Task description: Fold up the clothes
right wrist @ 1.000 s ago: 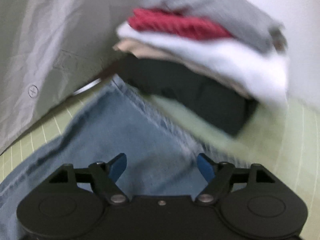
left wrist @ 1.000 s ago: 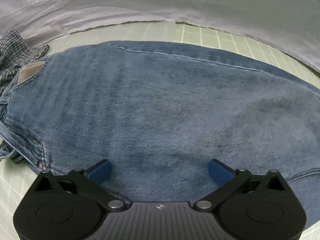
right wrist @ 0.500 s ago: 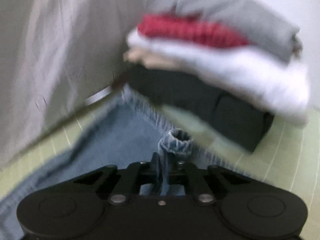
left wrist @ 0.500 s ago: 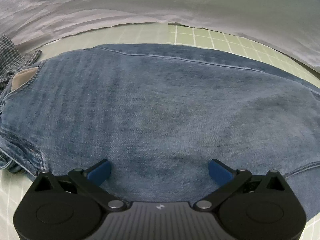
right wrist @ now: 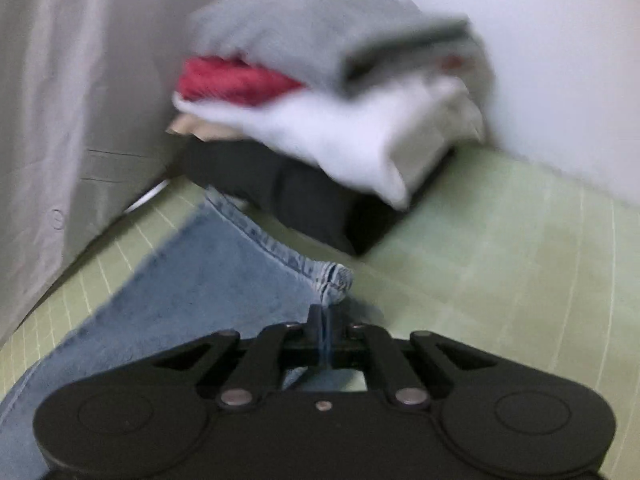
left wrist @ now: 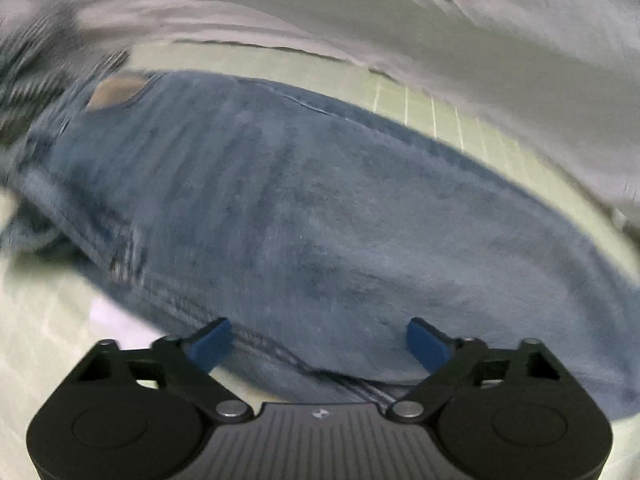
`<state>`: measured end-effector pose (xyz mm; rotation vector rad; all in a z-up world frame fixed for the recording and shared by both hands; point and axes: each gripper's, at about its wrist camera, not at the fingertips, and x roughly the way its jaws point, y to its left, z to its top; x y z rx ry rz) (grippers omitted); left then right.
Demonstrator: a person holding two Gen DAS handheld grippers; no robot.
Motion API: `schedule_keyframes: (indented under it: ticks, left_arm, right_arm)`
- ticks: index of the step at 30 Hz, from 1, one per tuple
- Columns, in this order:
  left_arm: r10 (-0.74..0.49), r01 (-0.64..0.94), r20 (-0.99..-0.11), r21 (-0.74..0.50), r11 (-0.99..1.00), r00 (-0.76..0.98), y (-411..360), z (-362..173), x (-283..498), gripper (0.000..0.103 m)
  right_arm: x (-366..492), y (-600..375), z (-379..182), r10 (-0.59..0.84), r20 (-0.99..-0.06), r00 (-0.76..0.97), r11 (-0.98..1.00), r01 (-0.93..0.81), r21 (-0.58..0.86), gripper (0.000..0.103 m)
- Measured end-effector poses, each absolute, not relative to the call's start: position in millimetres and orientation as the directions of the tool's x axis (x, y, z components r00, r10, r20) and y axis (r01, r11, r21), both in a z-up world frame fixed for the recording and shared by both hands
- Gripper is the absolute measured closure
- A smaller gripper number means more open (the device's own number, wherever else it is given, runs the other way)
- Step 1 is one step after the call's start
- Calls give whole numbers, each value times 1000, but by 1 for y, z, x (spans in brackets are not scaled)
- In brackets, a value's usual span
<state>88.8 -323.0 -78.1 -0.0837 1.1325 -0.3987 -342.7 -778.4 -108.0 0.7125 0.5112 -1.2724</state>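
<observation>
**Jeans on green mat, hem corner clamped on the right**

Item: blue jeans (left wrist: 328,216), spread flat on a green gridded mat (right wrist: 500,264).

Left gripper (left wrist: 320,340): jaws wide apart, blue pads (left wrist: 210,344) hovering over the denim; a stitched seam runs between and just below them. Ahead and to the left of the jaws, a tan waistband patch (left wrist: 114,94) (only this view shows it). Beyond that, a blurred checked cloth (left wrist: 36,76). Pale sheeting (left wrist: 360,12) hangs across the far side.

Right gripper (right wrist: 325,332): jaws together, clamped on the jeans' hem corner (right wrist: 332,280), which bunches up just ahead of the fingertips. Ahead of the jaws, seen in this view alone, a folded stack (right wrist: 320,120): grey on top, then red, white, beige, black at bottom. The stack is blurred.
</observation>
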Motion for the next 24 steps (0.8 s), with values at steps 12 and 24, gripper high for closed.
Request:
schedule_keyframes:
  ticks: [12,24]
  left_arm:
    - [-663,-261,-679,-733,628,315,-277,-126,80,65]
    - [-662,-407,-626,-777,481,412,-281,-137,87,69]
  right_arm:
    - [-357,-781,-126,-591,-744,310,95,943,318,99]
    - [-365,-795,-138,-511,-713,480,35,841,540,41]
